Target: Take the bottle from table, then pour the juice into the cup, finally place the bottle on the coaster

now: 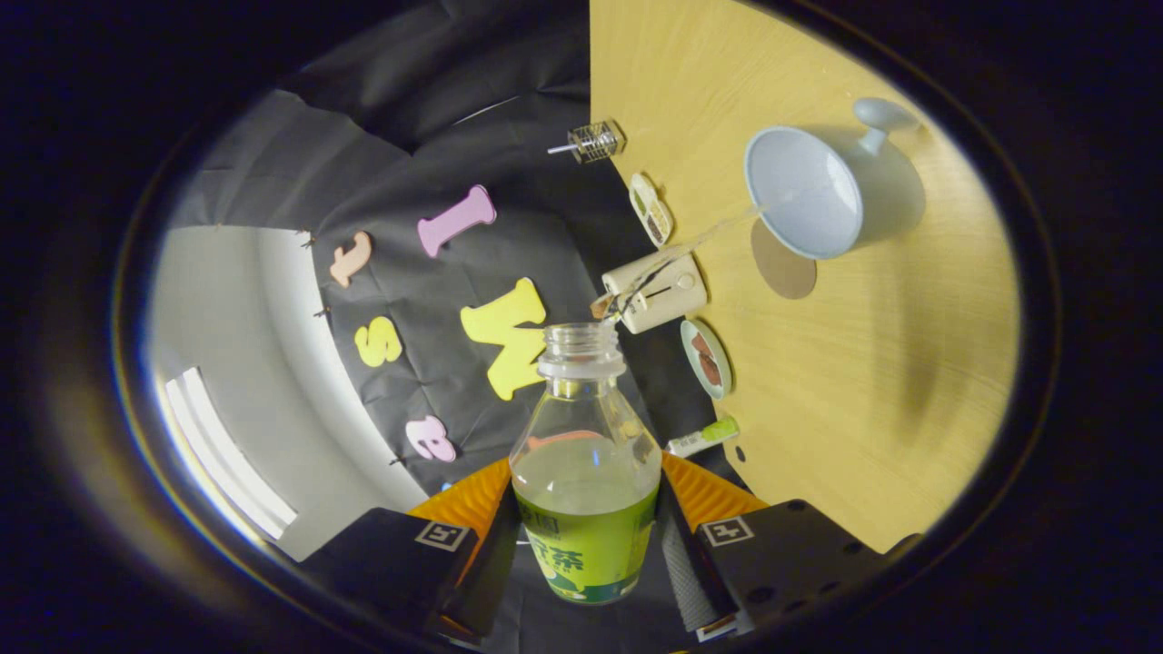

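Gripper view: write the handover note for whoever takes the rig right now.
Gripper: shut on the bottle, jaws pressing either side of its labelled lower body.
Bottle: uncapped, tipped toward the cup, partly full. A thin stream leaves the mouth and lands inside the cup.
Cup: on the wooden table, beyond the bottle mouth.
Coaster: round brown disc on the table just beside the cup, bare.
Done: bottle taken; pour under way.
Left: finish the pour, bring the bottle upright, set it on the coaster, release.
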Tool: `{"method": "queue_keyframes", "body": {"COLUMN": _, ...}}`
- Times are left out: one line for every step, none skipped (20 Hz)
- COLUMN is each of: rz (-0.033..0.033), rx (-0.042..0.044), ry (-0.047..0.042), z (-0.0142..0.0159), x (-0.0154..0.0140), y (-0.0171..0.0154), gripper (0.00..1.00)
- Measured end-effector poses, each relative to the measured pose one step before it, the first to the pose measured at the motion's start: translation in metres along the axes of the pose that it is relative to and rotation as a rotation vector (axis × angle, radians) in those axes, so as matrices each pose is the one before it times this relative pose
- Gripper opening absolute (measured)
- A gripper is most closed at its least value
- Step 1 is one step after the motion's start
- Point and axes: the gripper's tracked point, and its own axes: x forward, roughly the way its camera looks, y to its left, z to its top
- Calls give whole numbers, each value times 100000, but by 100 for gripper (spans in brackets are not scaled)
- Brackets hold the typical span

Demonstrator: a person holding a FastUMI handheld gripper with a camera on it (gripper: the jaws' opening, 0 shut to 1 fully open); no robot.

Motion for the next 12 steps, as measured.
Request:
{"method": "queue_keyframes", "body": {"rz": 325, "rx": 1030, "ry": 34, "z": 105, "x": 244, "y": -45, "gripper": 77}}
{"method": "queue_keyframes", "body": {"rz": 571, "rx": 1311, "ry": 584, "z": -51, "x": 113, "y": 76, "gripper": 77}}
{"method": "queue_keyframes", "body": {"rz": 388, "rx": 1633, "ry": 123, "z": 81, "x": 9, "y": 59, "gripper": 77}}
{"method": "queue_keyframes", "body": {"rz": 303, "rx": 1519, "ry": -404, "z": 189, "x": 73, "y": -39, "gripper": 77}}
{"method": "queue_keyframes", "body": {"rz": 79, "rx": 1174, "ry": -252, "z": 136, "x": 438, "y": 92, "gripper": 77}}
{"method": "queue_keyframes", "body": {"rz": 413, "rx": 1140, "ry": -48, "z": 47, "x": 90, "y": 69, "gripper": 77}}
{"method": "queue_keyframes", "body": {"rz": 372, "rx": 996, "ry": -250, "z": 90, "x": -129, "y": 2, "gripper": 77}}
{"method": "queue_keyframes", "body": {"rz": 226, "rx": 848, "ry": -339, "z": 158, "x": -29, "y": 92, "gripper": 78}}
{"method": "queue_keyframes", "body": {"rz": 614, "rx": 531, "ry": -436, "z": 174, "x": -194, "y": 294, "gripper": 77}}
{"method": "queue_keyframes", "body": {"rz": 109, "rx": 290, "ry": -317, "z": 135, "x": -26, "y": 237, "gripper": 77}}
{"method": "queue_keyframes", "body": {"rz": 257, "rx": 537, "ry": 285, "z": -37, "x": -68, "y": 222, "gripper": 77}}
{"method": "queue_keyframes", "body": {"rz": 546, "rx": 1319, "ry": 364, "z": 0, "x": 103, "y": 227, "gripper": 77}}
